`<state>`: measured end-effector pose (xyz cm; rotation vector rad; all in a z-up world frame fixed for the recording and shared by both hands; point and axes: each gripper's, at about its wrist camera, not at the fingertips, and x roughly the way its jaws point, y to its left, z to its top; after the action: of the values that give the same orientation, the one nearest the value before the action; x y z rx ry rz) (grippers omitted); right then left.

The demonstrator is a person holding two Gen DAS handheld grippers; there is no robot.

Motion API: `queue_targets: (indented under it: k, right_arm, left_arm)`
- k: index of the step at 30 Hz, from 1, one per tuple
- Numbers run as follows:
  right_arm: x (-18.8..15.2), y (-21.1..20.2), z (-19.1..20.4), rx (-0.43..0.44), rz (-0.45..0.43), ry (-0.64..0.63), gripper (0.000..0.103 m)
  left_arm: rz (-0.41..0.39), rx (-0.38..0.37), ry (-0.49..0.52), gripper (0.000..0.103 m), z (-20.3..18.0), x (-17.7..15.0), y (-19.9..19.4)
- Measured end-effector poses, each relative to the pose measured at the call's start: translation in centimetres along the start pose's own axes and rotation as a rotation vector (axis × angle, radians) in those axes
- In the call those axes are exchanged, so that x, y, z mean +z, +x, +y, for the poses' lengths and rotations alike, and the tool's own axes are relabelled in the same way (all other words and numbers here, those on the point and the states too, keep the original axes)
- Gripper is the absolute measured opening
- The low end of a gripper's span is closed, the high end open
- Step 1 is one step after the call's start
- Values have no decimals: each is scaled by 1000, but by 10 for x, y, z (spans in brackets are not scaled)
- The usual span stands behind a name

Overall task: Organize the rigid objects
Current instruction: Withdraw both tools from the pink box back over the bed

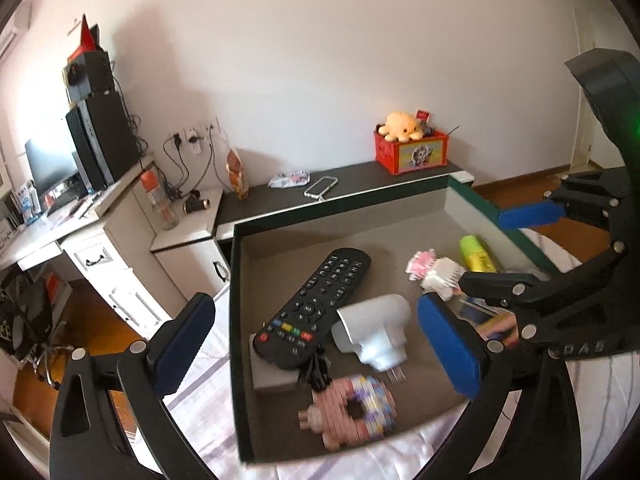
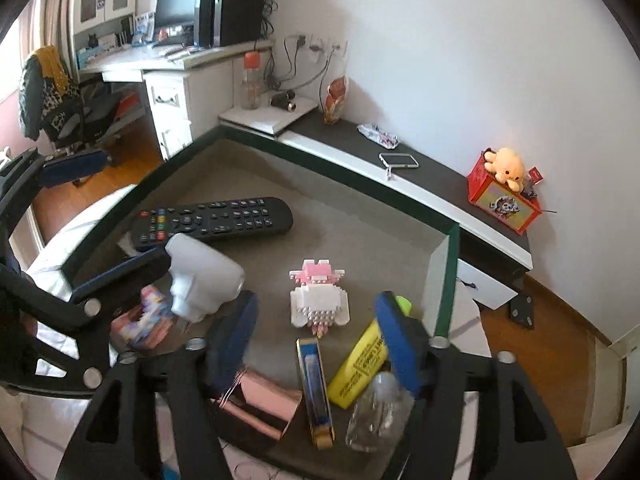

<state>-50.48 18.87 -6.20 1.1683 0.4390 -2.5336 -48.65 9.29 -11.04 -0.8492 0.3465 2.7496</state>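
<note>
Several hard things already lie inside the box (image 1: 240,320) on the bed (image 1: 208,404): a remote (image 1: 316,304), a white charger (image 1: 376,332), a pink brick toy (image 1: 348,408), a white brick figure (image 2: 318,300), a yellow highlighter (image 2: 360,372), a pink roll (image 2: 260,404), a blue case (image 2: 316,392) and a clear bottle (image 2: 380,412). Nothing seems left outside, so the sorting looks nearly done.

Left claw (image 1: 316,348) hangs open and empty over the charger. Right claw (image 2: 316,340) is open too, empty; the white brick figure sits at its 12 o'clock, the highlighter at 3 o'clock against its right finger.
</note>
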Motion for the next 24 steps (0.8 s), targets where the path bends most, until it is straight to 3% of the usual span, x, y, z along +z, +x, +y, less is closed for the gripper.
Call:
queue_targets:
  k: [2, 8, 10, 15, 24]
  right_arm:
    - [-5, -15, 2, 8, -27, 1, 80]
    - [-20, -65, 8, 47, -118, 14, 89]
    - [-27, -83, 12, 47, -153, 15, 103]
    - [-47, -128, 26, 57, -248, 13, 103]
    - [-103, -185, 52, 76, -355, 37, 103]
  left_arm:
    - [-13, -2, 31, 102, -3, -4, -19]
    - [-83, 20, 58, 103, 0, -23, -86]
    - [-113, 26, 42, 103, 5, -29, -108]
    - [-183, 73, -23, 103, 17, -48, -165]
    - [-214, 159, 5, 103, 6, -90, -241]
